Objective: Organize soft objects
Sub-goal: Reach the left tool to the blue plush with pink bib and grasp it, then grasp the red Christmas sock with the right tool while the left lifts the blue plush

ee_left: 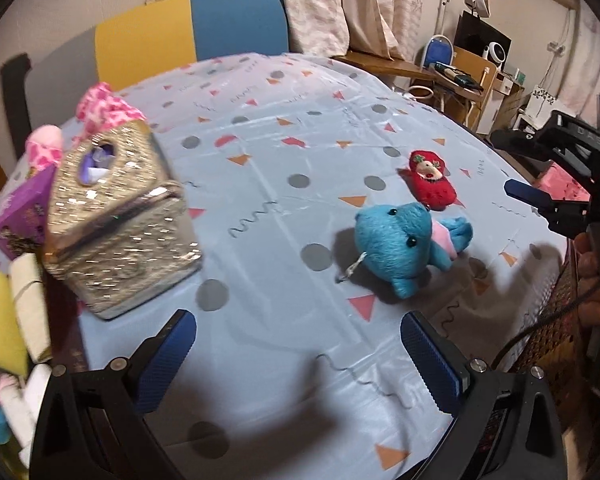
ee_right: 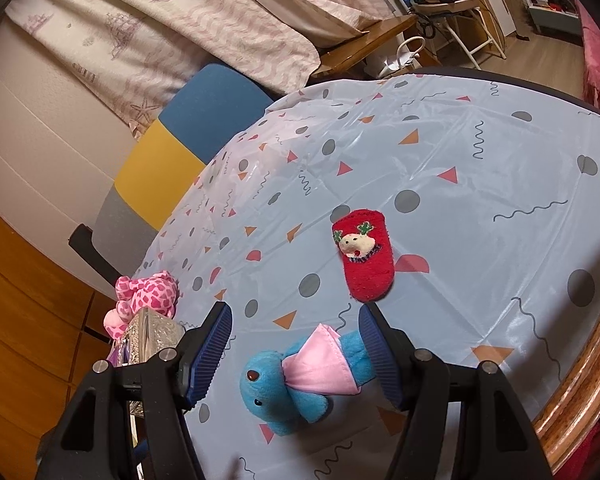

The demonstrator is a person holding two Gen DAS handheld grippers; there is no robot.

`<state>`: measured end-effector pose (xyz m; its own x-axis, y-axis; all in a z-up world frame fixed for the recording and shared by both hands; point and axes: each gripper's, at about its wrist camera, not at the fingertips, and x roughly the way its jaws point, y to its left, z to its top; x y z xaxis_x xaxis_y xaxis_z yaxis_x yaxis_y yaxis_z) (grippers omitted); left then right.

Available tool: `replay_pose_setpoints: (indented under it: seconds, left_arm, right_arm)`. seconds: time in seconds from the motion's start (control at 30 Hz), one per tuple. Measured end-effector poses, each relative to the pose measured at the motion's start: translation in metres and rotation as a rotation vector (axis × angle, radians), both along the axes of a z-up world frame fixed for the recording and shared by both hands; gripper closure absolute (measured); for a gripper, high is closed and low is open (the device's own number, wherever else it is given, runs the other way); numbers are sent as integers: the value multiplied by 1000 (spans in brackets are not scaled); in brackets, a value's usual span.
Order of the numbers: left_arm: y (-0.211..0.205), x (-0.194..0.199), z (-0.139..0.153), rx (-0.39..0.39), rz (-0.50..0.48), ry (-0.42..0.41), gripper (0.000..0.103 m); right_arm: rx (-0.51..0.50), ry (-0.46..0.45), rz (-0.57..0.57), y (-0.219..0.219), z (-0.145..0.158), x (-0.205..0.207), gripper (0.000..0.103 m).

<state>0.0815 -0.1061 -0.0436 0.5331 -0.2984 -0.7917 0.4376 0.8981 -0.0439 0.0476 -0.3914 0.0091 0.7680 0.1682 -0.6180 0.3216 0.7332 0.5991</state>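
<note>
The blue plush toy (ee_right: 292,384) lies on its side on the patterned tablecloth (ee_right: 480,184), and serves here as the landmark. The right gripper (ee_right: 296,354) hangs over it with jaws parted wide and gripping nothing; one pad sits just beside the toy's legs, the other well clear of its head. Just beyond the toy rests the red slipper-shaped plush (ee_right: 364,256). The left gripper (ee_left: 300,360) is also spread open and empty, near the toy (ee_left: 404,248) but apart. A silvery tissue box (ee_left: 116,220) stands well away from the toy.
</note>
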Motion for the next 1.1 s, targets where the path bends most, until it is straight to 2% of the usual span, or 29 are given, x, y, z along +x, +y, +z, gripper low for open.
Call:
replay_pose_setpoints:
  seconds: [0.17,0.23,0.37,0.5,0.63,0.77,0.83,0.87,0.93,0.97,1.0,1.1]
  left_arm:
    - [-13,12,-9,-18,-24,11,0]
    - [-17,19,-12,-58,-37,54,0]
    - [-30,29,-17,-65,-63,77,0]
    - [-48,33,-21,-121,-119,120,0]
    - [-69,42,-29,-126,-140,162,1]
    - [-91,52,-32,-152,-155,154,2]
    - [-101,58,-36,-133,-139,137,2]
    - [-105,63,-41,-121,-131,140,6]
    - [-108,69,-49,-112,-113,157,38]
    - [-107,71,-54,-127,-117,185,38]
    - [-105,73,-57,-144,-121,207,44]
    - [-92,67,-53,-186,-137,189,46]
  right_arm:
    - [9,-9,7,0,0,0,36]
    - [12,-13,10,-1,0,0,36]
    - [19,-19,17,-1,-1,1,36]
    - [26,-25,19,-2,-1,0,36]
    - [27,-26,28,-1,-1,1,36]
    - [27,-22,37,0,-1,3,36]
    - [28,-21,37,0,-2,3,36]
    - [29,-18,37,0,-2,3,36]
    - [29,-12,39,0,-3,4,36]
    - [28,-8,39,0,-3,4,36]
    - [27,-3,40,0,-3,5,36]
    - [24,6,43,0,-4,6,36]
